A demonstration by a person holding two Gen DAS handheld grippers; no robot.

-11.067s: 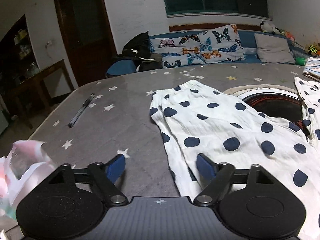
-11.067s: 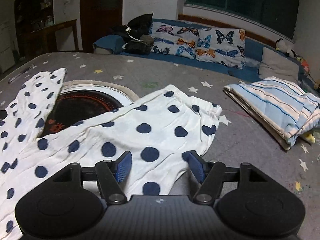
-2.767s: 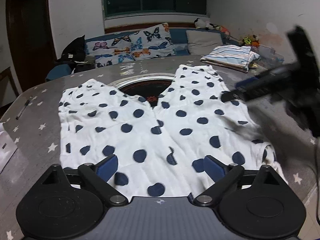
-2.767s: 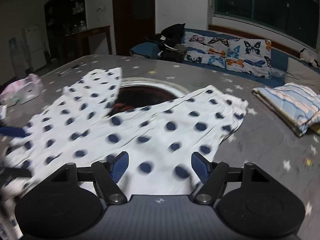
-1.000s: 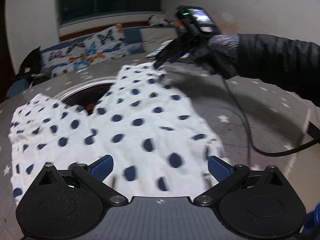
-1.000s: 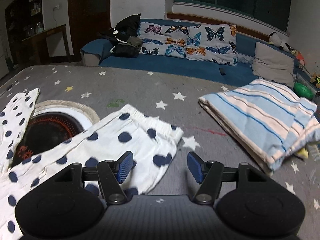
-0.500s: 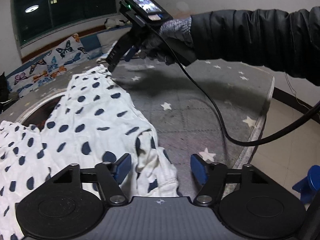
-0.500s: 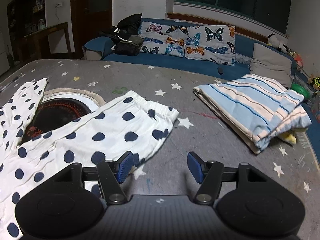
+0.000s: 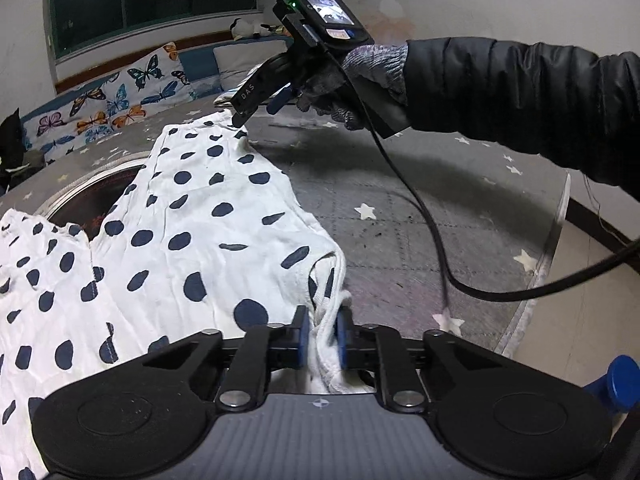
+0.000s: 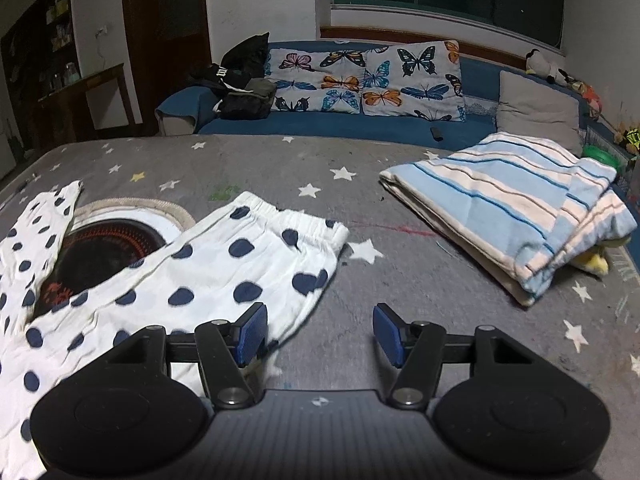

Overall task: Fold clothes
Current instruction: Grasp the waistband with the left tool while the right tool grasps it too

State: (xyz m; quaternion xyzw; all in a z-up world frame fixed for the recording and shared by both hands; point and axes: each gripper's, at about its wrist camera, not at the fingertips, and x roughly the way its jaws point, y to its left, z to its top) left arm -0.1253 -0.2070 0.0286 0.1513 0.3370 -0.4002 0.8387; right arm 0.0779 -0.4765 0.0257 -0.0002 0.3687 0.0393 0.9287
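White trousers with dark blue dots (image 9: 180, 220) lie spread on the grey star-patterned table (image 9: 400, 220). My left gripper (image 9: 322, 336) is closing on their near corner, and its blue pads pinch a bunched fold of the white cloth. The right gripper (image 9: 256, 110), held by a gloved hand with a black sleeve, hovers at the far end of the same leg. In the right wrist view the right gripper (image 10: 316, 334) is open with nothing between its pads. Its left pad sits over the side edge of the trousers (image 10: 200, 272), close to the elastic hem.
A folded blue-striped cloth (image 10: 520, 216) lies at the right on the table (image 10: 400, 280). A round dark inset (image 10: 104, 252) shows between the trouser legs. A black cable (image 9: 420, 220) trails across the table near its right edge (image 9: 560, 216). A sofa (image 10: 360, 76) stands behind.
My left gripper has swung to the trousers' right corner and closed from wide open onto the cloth. The right gripper has drifted slightly, staying open.
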